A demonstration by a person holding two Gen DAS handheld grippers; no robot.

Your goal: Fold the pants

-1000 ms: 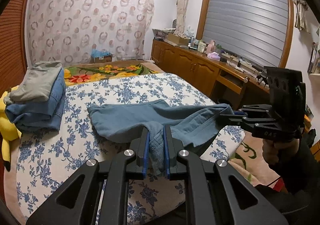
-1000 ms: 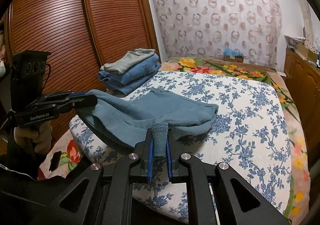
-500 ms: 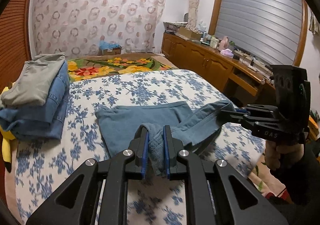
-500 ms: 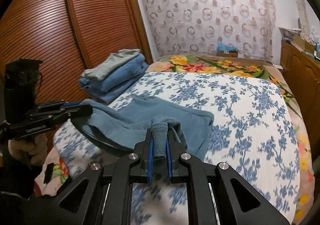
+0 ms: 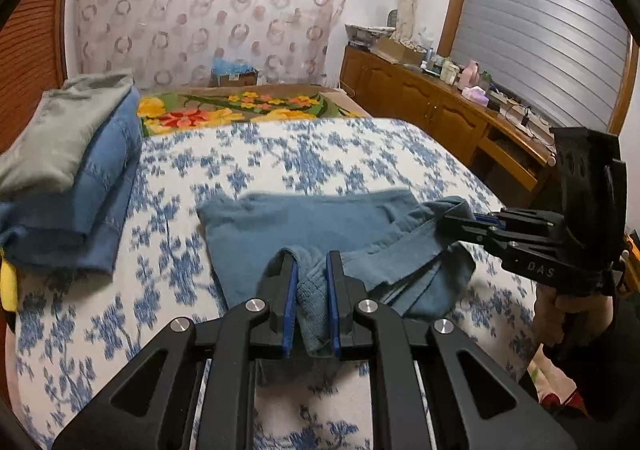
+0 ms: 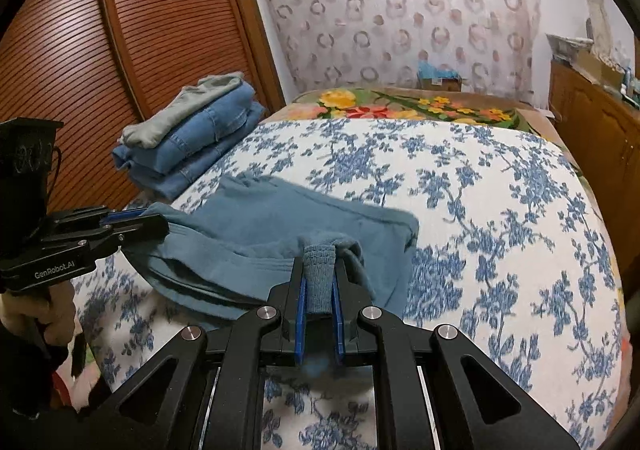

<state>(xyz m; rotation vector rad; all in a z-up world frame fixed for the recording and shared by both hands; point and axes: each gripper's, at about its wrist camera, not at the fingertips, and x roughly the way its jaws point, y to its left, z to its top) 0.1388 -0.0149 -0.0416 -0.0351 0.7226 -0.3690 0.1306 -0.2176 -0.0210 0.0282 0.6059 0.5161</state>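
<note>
Pants (image 5: 304, 217): blue, partly folded on the bed (image 5: 360, 153), long axis crosswise between the grippers. Left gripper (image 5: 311, 282) and right gripper (image 6: 319, 282): each clamped on a cloth edge.

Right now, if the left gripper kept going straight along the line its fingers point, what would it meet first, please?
Probably the blue pants themselves: the left gripper is shut on a fold of them, and the rest lies directly ahead on the floral bedspread. Depth is hard to judge.
</note>
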